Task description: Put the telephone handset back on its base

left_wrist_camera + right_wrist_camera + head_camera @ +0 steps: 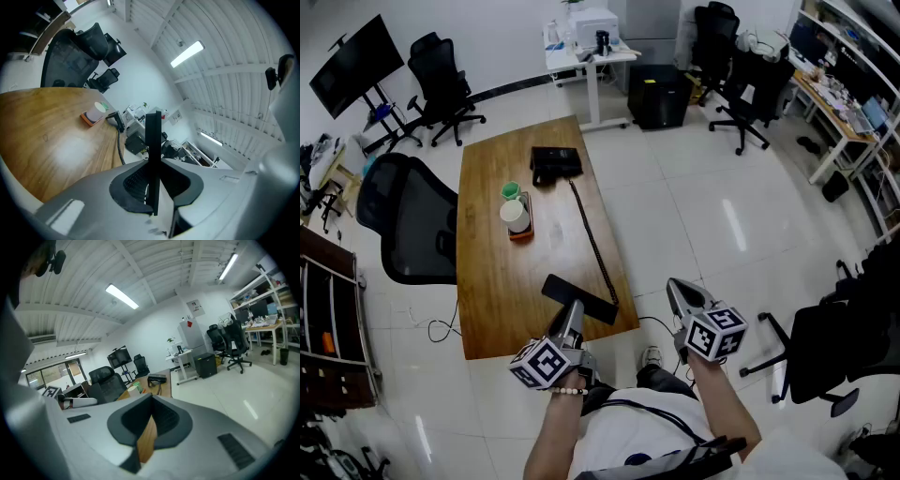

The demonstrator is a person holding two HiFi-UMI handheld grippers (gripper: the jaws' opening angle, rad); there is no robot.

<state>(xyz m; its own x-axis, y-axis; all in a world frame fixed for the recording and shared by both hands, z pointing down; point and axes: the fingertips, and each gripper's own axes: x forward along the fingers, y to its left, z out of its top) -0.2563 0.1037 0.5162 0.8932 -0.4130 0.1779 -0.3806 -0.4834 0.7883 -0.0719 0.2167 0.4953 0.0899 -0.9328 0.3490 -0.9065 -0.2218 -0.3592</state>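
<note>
Two grippers in the head view, both on the near side of the bench [492, 281]. The left gripper [573, 311] is clamped on the handset [598, 307]. Its own view shows the black slab edge-on and upright between the jaws, with the pads pressed on both faces.

The handset sits crosswise over the near right part of the bench, close to the edge. I can't tell whether it's touching the wood or just above it.

The coiled cord [592, 239] runs from the handset's right end up along the bench's right side to the base [555, 164]. The base is at the far end of the bench, well apart from the handset, and its cradle is empty.

The right gripper [680, 292] is off the bench, over the white floor [694, 206] just past the near right corner. Its jaws are together at the tips with nothing in them (only a sliver of wood shows through the gap behind the tips). It points toward the far end, and the base is small in its view.

On the rest of the bench, mid-left:
- A white cup [516, 214] stands on an orange holder [521, 234].
- A green cup [511, 191] is just behind it, between the holder and the base.

A black office chair [408, 230] is against the bench's left edge.
</note>
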